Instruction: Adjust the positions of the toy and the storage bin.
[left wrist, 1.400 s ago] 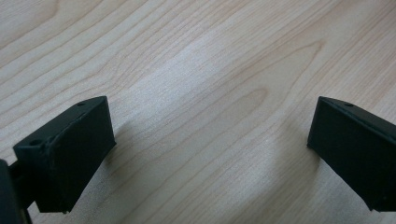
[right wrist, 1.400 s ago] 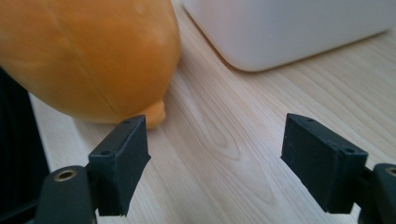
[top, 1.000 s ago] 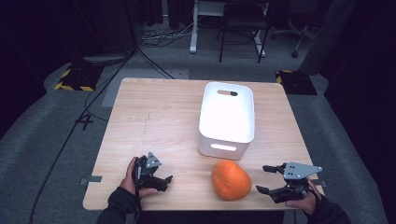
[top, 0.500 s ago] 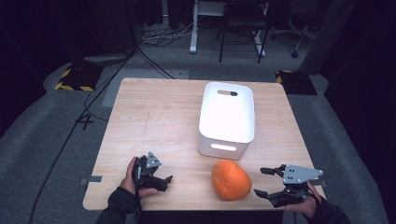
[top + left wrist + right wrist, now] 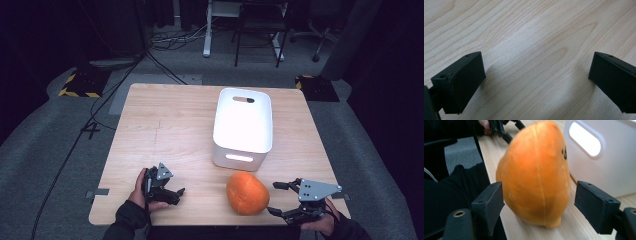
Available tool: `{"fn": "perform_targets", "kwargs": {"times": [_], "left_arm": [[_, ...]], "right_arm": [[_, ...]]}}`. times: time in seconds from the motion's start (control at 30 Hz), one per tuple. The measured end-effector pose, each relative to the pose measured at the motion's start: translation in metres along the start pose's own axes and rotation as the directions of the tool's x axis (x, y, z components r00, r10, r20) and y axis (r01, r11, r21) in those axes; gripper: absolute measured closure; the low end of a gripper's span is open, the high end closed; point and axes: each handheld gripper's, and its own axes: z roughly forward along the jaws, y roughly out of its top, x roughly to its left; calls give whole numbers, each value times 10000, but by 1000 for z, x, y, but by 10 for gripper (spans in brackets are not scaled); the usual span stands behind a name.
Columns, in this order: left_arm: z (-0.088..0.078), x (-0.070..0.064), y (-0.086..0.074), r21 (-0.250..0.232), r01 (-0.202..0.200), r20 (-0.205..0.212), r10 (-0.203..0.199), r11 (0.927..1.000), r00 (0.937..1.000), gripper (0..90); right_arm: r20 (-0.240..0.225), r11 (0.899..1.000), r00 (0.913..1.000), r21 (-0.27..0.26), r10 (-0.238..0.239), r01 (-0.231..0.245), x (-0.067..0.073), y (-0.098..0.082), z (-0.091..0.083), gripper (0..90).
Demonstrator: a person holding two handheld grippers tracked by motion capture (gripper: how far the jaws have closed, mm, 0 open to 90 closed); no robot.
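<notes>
On table (image 5: 165,125): one orange plush (image 5: 247,192), one white bin (image 5: 243,125).

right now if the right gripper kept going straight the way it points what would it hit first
Most likely the orange plush toy: the right gripper has its jaws open either side of it. The white bin stands just behind.
</notes>
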Motion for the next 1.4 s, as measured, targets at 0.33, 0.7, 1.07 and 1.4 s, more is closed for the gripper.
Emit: {"fn": "perform_targets", "kwargs": {"times": [0.33, 0.7, 1.07, 1.4], "left_arm": [[0, 0, 0, 0, -24, -14, 24, 10000, 10000, 6], [0, 0, 0, 12, -11, -14, 11, 10000, 10000, 6], [0, 0, 0, 10, 2, -7, -2, 10000, 10000, 6], [1, 0, 1, -48, -93, -125, 92, 9999, 9999, 6]], "right_arm": [[289, 9998, 9996, -210, -16, 22, 4, 7, 10, 231], [832, 9993, 9963, 289, 207, -231, 7, 13, 27, 156], [141, 9947, 9979, 801, 637, -646, 0, 10, 46, 131], [-150, 9938, 9987, 1011, 487, -470, -3, 5, 43, 468]]}}
